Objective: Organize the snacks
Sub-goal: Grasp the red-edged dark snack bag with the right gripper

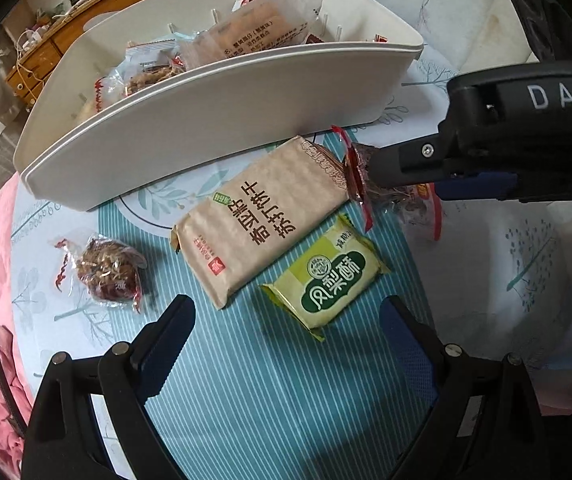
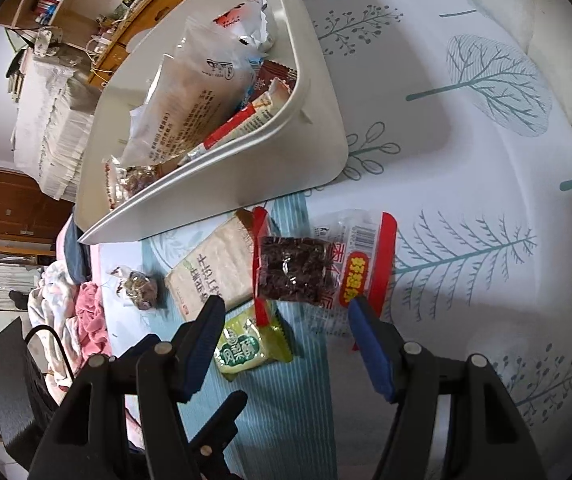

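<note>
Both claws were open and held nothing. Left gripper (image 1: 286, 320) hovered over the striped cloth (image 1: 246, 380), near a green pastry packet (image 1: 328, 276) and a long tan cracker pack (image 1: 262, 216). Right gripper (image 2: 286, 320) stood spread just before a clear packet of dark red snack (image 2: 292, 274) with red edges. A white bin (image 2: 310, 128) behind them held more packets.

Clear red-edged packet (image 1: 398, 196): largely hidden behind right gripper (image 1: 382, 170)
White bin (image 1: 222, 112): lower contents concealed by wall
Left gripper (image 1: 286, 320): base cropped by frame edge
</note>
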